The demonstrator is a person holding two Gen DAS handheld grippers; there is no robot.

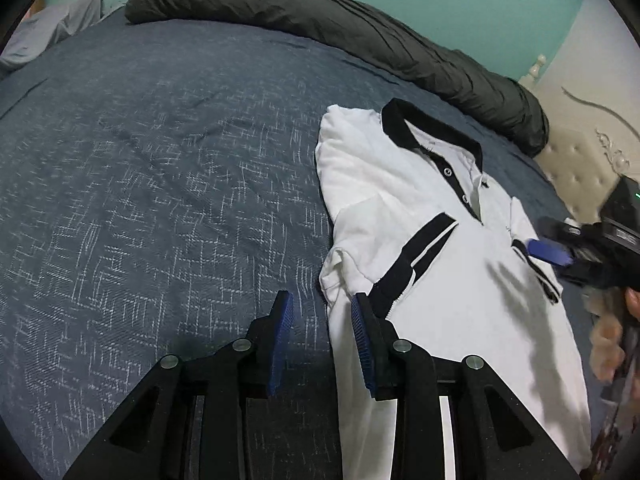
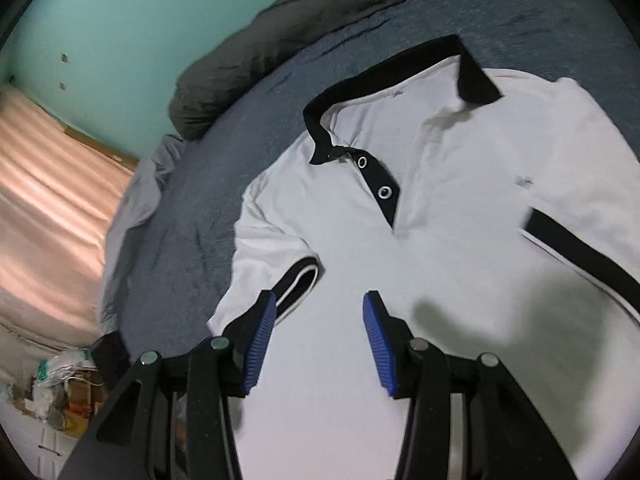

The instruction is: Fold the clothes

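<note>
Blue bedspread (image 1: pixel 160 180) carries white polo shirt (image 1: pixel 400 200) at 3 o'clock, face up, both sleeves folded inward. Left gripper (image 1: pixel 322 344) spread, empty, straddling shirt's side edge; right gripper (image 2: pixel 320 344) spread, empty, above chest. Light, limp knit; pinch hem corners or shoulders.
</note>
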